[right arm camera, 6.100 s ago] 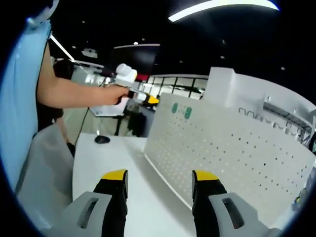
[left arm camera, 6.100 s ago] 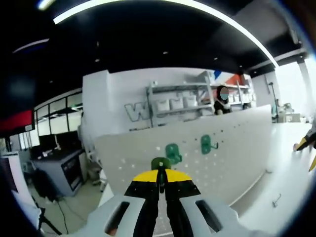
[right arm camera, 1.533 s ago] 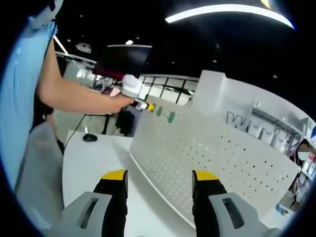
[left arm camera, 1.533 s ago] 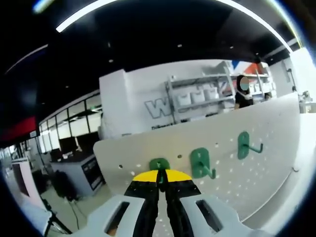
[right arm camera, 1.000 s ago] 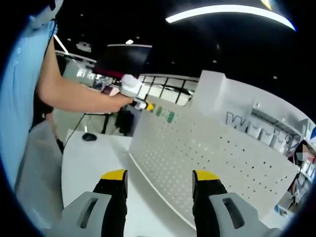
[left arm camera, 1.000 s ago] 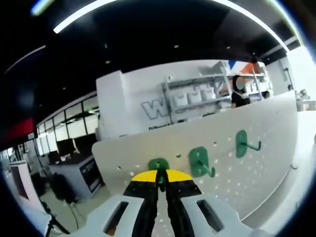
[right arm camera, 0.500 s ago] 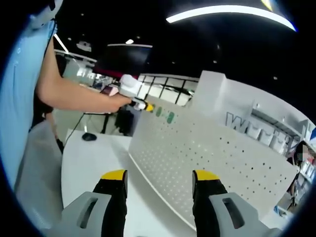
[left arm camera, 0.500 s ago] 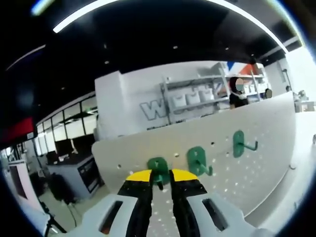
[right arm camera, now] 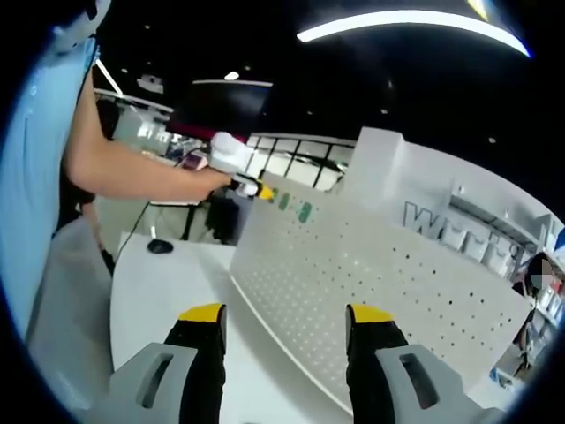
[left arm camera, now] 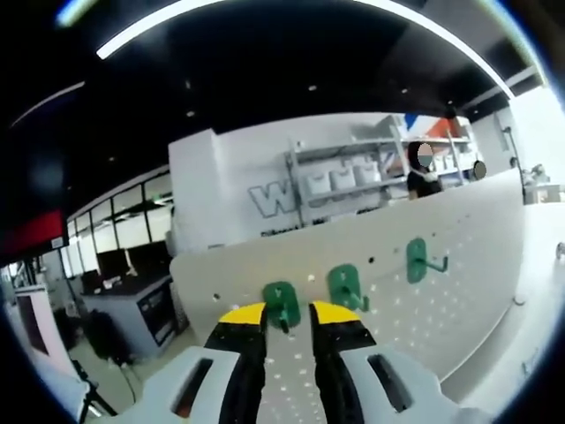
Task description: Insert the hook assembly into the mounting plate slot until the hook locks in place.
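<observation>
A green hook point(left arm camera: 282, 305) sits flat against the upright white pegboard point(left arm camera: 459, 265) near its top edge, leftmost of three green hooks, beside a second point(left arm camera: 345, 287) and third point(left arm camera: 418, 260).

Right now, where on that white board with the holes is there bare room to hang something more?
The white perforated pegboard is crowded only near its top left end, where three green plastic hooks sit in a row, the left gripper open around the leftmost. Below the row and past the last hook toward the far end, the holes are bare. The white tabletop in front is also bare.
</observation>
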Demonstrator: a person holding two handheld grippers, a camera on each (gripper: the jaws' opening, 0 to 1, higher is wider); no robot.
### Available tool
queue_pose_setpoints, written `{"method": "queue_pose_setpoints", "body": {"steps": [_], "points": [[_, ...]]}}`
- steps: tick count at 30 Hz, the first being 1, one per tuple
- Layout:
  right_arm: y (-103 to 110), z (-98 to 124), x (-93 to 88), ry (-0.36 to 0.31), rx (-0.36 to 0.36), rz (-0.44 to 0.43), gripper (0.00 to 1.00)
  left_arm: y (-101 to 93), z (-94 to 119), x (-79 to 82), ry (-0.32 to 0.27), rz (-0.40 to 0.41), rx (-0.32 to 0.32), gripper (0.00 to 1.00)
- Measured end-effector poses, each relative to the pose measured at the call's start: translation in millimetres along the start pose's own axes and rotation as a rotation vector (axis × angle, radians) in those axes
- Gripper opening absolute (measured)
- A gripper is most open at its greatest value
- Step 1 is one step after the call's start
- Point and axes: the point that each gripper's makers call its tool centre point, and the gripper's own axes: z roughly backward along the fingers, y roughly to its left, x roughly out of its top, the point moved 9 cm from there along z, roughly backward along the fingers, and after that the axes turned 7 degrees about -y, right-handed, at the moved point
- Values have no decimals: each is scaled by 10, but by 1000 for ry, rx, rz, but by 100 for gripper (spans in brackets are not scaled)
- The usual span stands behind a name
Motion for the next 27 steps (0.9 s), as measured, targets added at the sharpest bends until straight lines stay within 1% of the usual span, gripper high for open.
{"method": "queue_pose_setpoints", "body": {"steps": [10,14,21,24,27], "points": [[-16,1,-1,-3,-3,-1,55,3,109,19,-9,-9,-6,21],[-18,-6,0,-5,-2,1,55,28,198,3,-4,-13,-3,21],[-35,-5,20,-12,-6,5,55,14,327,-11,-4,-17,-8,21],[-46,12,28,-13,-10,9,55,0,408,18,-17,-16,-12,21],[-62,35,30,-14,-16,10,55,-61,506,36,-24,-17,-25,21]]}}
